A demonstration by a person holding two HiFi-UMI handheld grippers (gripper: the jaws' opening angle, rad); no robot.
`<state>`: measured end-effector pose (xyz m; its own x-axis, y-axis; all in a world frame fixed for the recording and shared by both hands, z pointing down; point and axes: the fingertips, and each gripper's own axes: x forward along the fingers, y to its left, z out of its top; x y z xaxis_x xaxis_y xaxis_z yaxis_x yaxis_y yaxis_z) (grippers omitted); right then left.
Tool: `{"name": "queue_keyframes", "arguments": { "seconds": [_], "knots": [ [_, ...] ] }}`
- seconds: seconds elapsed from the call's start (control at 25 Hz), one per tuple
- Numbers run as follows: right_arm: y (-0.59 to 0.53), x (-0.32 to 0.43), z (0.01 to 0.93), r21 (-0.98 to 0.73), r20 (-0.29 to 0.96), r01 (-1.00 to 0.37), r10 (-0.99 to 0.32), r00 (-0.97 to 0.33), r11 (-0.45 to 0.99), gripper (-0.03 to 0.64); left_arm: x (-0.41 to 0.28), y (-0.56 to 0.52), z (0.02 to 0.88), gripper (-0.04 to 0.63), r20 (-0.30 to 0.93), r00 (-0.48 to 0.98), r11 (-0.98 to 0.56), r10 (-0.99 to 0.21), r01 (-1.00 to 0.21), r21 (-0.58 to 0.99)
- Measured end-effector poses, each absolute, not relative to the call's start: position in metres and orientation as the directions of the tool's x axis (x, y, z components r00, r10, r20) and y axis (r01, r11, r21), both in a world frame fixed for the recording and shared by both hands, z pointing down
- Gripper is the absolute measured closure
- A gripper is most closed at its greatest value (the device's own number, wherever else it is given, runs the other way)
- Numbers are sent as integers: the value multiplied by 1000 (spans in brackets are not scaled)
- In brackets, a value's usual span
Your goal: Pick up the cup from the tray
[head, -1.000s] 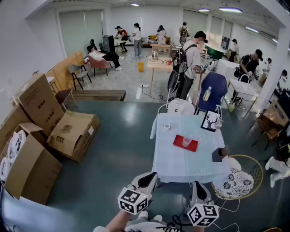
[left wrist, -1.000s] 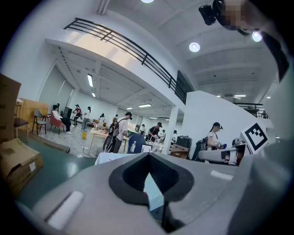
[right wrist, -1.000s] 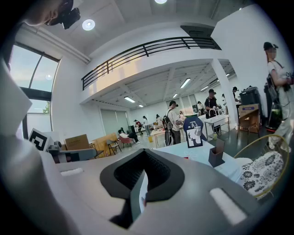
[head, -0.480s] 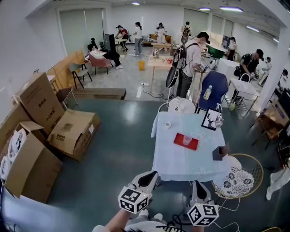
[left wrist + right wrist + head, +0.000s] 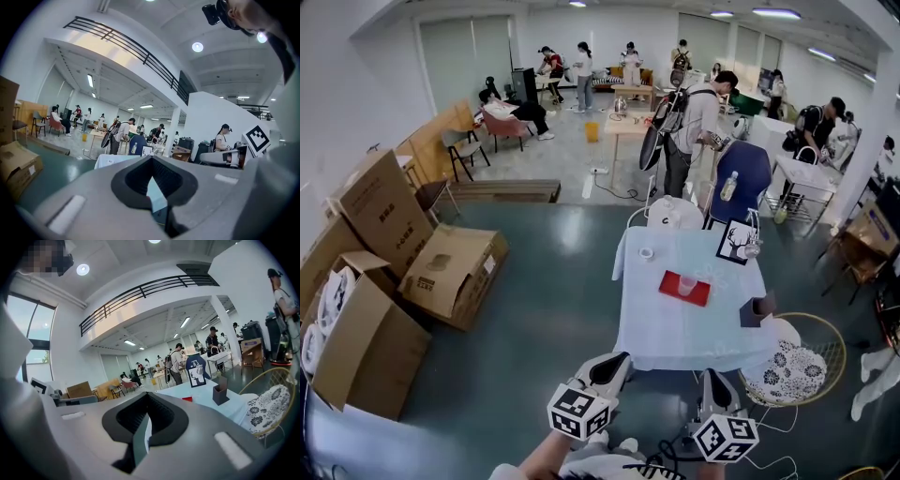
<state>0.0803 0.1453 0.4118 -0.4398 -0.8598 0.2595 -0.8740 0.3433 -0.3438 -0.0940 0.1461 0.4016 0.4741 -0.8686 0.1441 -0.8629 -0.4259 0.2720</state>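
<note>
A pink cup (image 5: pixel 686 284) stands on a red tray (image 5: pixel 670 286) in the middle of a white-clothed table (image 5: pixel 675 333) a few steps ahead in the head view. My left gripper (image 5: pixel 614 364) and right gripper (image 5: pixel 713 382) hang low at the bottom of that view, short of the table's near edge. Both are shut with nothing in them. In the left gripper view the left gripper (image 5: pixel 151 160) shows jaws closed together, with the table (image 5: pixel 112 161) beyond. In the right gripper view the right gripper (image 5: pixel 146 401) is also closed, and the tray (image 5: pixel 187 399) shows as a red sliver.
On the table are a deer picture frame (image 5: pixel 735 246), a dark box (image 5: pixel 754 309) and a tape roll (image 5: pixel 646 253). A round wicker chair (image 5: pixel 794 370) stands at the table's right. Cardboard boxes (image 5: pixel 450 272) lie at the left. Chairs and people fill the far room.
The table and tray sit slightly higher in the head view. Both grippers have dropped a little in the view and stay shut. People in the background have shifted.
</note>
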Motion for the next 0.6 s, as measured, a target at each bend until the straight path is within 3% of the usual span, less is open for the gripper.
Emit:
{"name": "queue_keyframes", "arguments": {
  "seconds": [0.2, 0.36, 0.6],
  "knots": [
    [141, 76, 413, -351, 274, -849, -824, -496, 395, 589, -87, 142, 402, 594, 150, 476, -425, -867, -862, 276],
    [139, 76, 412, -363, 267, -826, -801, -536, 432, 517, -80, 140, 397, 594, 137, 477, -426, -868, -857, 290],
    [129, 80, 412, -372, 259, -802, -778, -573, 467, 510, -66, 137, 400, 594, 143, 462, -409, -875, -865, 290]
  ]
}}
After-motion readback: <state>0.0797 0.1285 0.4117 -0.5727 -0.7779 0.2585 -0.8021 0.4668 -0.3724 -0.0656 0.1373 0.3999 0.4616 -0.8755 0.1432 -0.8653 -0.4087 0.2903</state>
